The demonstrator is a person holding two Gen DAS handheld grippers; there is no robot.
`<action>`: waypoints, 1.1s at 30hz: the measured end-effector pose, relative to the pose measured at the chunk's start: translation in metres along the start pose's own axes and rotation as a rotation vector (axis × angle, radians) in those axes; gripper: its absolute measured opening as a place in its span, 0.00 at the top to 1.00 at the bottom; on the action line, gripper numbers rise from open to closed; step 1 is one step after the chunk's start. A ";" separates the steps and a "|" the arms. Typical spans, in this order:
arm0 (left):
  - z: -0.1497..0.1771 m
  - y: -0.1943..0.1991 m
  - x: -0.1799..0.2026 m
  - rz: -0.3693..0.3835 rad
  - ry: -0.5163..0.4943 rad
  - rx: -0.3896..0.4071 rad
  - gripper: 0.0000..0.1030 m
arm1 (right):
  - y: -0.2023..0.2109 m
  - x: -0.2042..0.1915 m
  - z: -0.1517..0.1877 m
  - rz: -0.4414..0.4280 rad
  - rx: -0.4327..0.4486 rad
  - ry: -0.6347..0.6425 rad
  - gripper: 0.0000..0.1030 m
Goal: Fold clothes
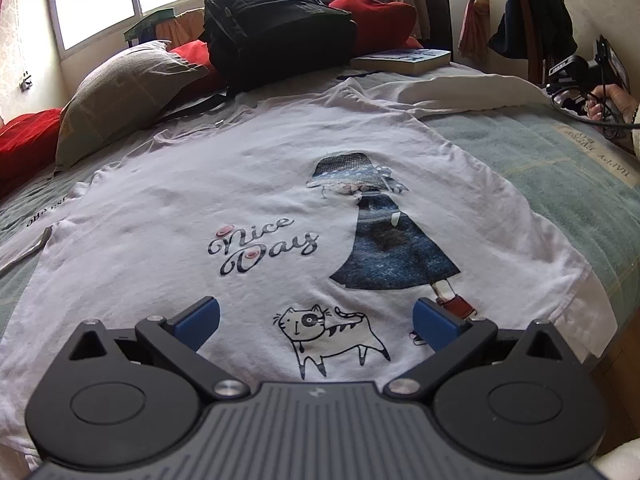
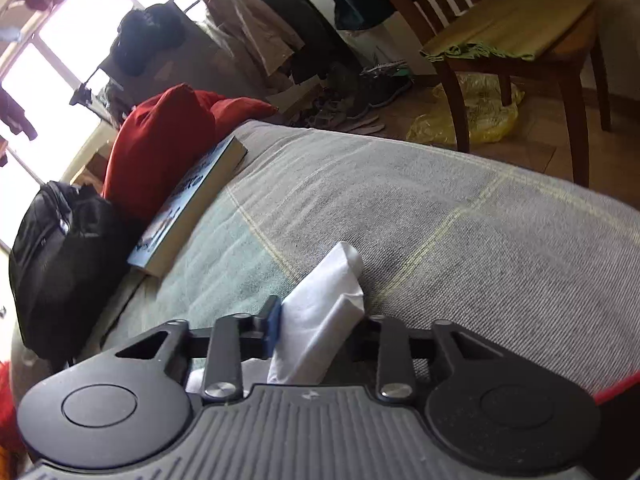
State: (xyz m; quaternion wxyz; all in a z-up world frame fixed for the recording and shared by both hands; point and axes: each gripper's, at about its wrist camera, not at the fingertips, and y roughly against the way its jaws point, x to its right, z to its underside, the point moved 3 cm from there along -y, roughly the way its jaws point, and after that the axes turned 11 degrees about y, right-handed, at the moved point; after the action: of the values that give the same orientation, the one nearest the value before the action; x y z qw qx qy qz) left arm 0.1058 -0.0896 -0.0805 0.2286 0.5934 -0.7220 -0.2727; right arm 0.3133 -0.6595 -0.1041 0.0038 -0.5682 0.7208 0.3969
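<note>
t-shirt (image 1: 240, 184), white with a "nice day" print, a girl in a blue dress and a small cat, lies flat and face up on the bed (image 1: 560, 152), and one sleeve (image 2: 324, 312) of it is between the right tongs (image 2: 316, 320). these tongs are clenched on the white cloth: a folded bunch of the sleeve stands up between the two fingers, and the blue pad on the left side presses against it. i judge the sleeve is taken first because it must go inward over the body before the shirt can be folded in half.

the left tongs (image 1: 316, 324) are released, with the blue pads wide apart, and they hang over the lower hem near the cat print without pinching anything. probably they wait there to hold the cloth down or to take the hem when the sleeve is laid over.

further out, the grey-green blanket gives a clear, flat place for the fold. at the head of the bed lie a black backpack (image 1: 276, 28), red cushions (image 1: 376, 20), a grey pillow (image 1: 120, 92) and a book (image 1: 404, 58), all apart from the shirt. in the left view a hand (image 1: 612, 100) holds the other tool at the right edge of the bed. a wooden chair (image 2: 516, 40) stands on the floor beside the bed.
</note>
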 end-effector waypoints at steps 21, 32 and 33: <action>-0.003 0.006 0.001 -0.022 -0.011 0.018 0.01 | 0.033 -0.033 -0.049 0.199 0.093 0.307 0.74; -0.012 0.009 -0.014 -0.025 0.045 0.036 0.01 | 0.029 -0.061 -0.038 0.347 0.028 0.351 0.61; -0.012 0.009 -0.014 -0.023 0.046 0.033 0.01 | 0.026 -0.077 -0.034 0.291 0.018 0.382 0.60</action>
State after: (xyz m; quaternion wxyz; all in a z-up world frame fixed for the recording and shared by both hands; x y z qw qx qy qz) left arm 0.1102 -0.0758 -0.0658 0.2318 0.6116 -0.7140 -0.2498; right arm 0.3346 -0.6153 -0.0311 -0.1849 -0.5229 0.7864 0.2719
